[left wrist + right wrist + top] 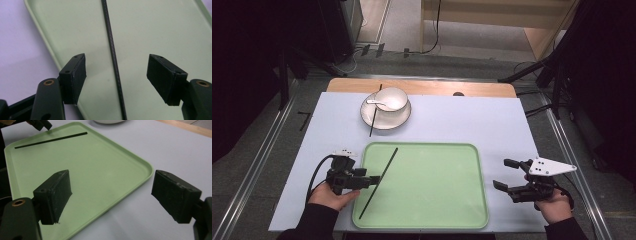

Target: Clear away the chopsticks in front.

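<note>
Green tray (pixel 432 200) holding black chopstick (pixel 379 181), left tool (pixel 373 180) beside it

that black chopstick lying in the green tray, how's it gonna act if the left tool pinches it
The chopstick looks thin and straight, so it is probably stiff and light. It lies flat on the smooth tray, so it may slide or roll sideways as the pads close. The left tool stands open astride it; such a slim shaft could pivot if pinched off-centre.

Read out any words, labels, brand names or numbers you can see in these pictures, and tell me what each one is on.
None: no readable text on the green tray, the black chopstick lying in it, the bowl, the plate or either gripper.
</note>
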A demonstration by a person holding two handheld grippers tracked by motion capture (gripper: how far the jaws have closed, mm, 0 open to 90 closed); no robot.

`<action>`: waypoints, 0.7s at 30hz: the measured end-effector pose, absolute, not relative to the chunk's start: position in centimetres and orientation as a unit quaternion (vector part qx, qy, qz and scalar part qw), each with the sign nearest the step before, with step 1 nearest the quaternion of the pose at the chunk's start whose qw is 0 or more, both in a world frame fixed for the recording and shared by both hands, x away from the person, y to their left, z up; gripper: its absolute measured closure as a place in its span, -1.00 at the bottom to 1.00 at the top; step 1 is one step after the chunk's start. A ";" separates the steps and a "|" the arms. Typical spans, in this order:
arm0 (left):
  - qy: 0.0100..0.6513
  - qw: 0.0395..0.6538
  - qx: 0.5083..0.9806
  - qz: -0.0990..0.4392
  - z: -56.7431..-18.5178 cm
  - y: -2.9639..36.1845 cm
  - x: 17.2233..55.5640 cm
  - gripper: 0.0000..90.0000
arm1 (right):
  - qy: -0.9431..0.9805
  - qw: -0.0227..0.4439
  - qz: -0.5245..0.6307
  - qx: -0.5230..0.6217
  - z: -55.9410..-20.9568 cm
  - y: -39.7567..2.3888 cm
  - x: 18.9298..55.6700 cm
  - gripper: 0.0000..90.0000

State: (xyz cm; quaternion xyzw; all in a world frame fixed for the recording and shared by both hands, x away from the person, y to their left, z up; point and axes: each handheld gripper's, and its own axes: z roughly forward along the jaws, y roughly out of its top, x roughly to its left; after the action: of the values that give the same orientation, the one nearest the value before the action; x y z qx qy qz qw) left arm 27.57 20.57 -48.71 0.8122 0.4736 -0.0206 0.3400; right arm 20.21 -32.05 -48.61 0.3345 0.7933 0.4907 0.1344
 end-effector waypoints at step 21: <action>0.479 0.357 0.802 0.013 -44.9 22.5 35.8 -0.29 | 0.789 0.138 0.491 0.344 -48.7 -32.3 20.0 -0.64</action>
State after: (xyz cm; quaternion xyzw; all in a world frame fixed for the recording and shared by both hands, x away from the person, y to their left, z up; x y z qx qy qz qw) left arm 35.81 22.46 -44.91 0.8019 0.4790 0.0126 0.3568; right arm 20.00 -32.33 -48.66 0.3440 0.7886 0.4906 0.1384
